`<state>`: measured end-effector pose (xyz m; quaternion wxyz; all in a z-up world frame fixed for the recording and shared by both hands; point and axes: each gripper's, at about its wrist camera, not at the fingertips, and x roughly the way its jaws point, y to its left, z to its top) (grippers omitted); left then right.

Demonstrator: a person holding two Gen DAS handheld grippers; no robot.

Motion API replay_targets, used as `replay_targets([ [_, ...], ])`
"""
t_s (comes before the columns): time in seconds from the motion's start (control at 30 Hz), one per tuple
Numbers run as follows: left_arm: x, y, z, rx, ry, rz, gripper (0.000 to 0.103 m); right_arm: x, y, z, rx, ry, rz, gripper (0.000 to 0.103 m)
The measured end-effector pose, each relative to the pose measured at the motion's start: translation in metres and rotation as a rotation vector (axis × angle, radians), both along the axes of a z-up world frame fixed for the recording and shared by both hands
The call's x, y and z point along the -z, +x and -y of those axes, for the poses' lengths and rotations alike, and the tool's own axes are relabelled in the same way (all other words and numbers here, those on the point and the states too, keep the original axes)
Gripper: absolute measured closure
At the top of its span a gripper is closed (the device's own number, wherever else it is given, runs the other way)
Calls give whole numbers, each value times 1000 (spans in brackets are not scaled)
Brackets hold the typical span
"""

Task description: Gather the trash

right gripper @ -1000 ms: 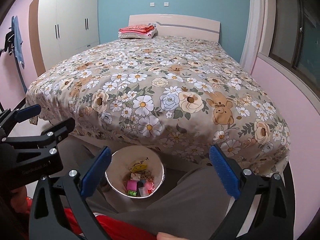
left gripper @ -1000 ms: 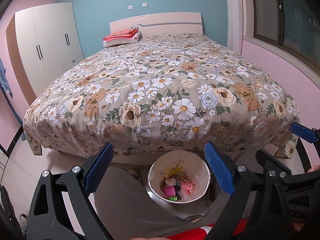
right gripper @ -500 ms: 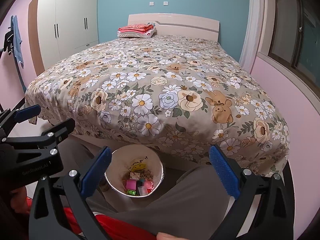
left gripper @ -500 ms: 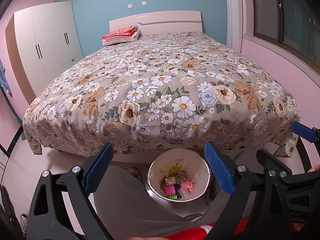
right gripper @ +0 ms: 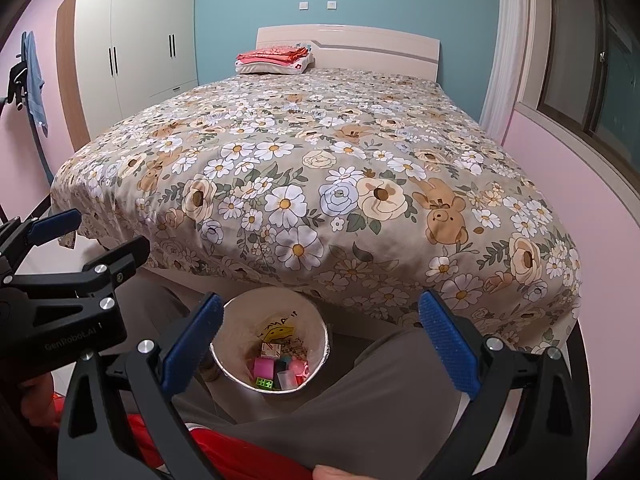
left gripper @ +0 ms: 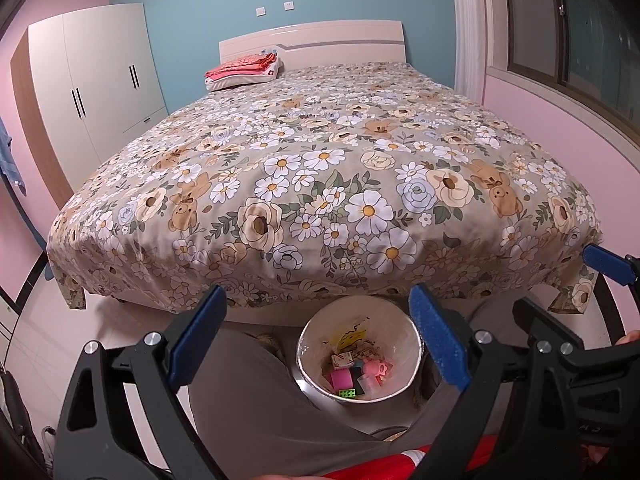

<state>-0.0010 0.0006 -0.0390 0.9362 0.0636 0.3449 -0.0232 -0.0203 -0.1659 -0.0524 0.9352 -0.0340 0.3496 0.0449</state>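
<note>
Left gripper (left gripper: 316,336) & right gripper (right gripper: 320,340): both spread apart, empty. Round white trash bin (right gripper: 240,312) w/ colourful scraps sits near the floral-covered bed (right gripper: 320,168).

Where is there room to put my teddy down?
The flowered bedspread is bare from its near edge up to the folded red cloth by the headboard. The bin below is crowded with small bits.

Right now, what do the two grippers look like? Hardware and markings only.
Both are alike: black plastic frames with triangular cut-outs, silver screws at the joints, and blue textured pads on the fingers. Left gripper; right gripper. The right wrist view shows the left gripper's black body printed "GenRobot.AI" in grey. No cables visible. The person wears grey trousers and a red garment.
</note>
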Motion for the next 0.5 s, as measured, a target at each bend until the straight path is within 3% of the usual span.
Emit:
replay_targets([
  [0.5,1,0,0,1,2,0,12,2,-1,0,0,2,-2,4],
])
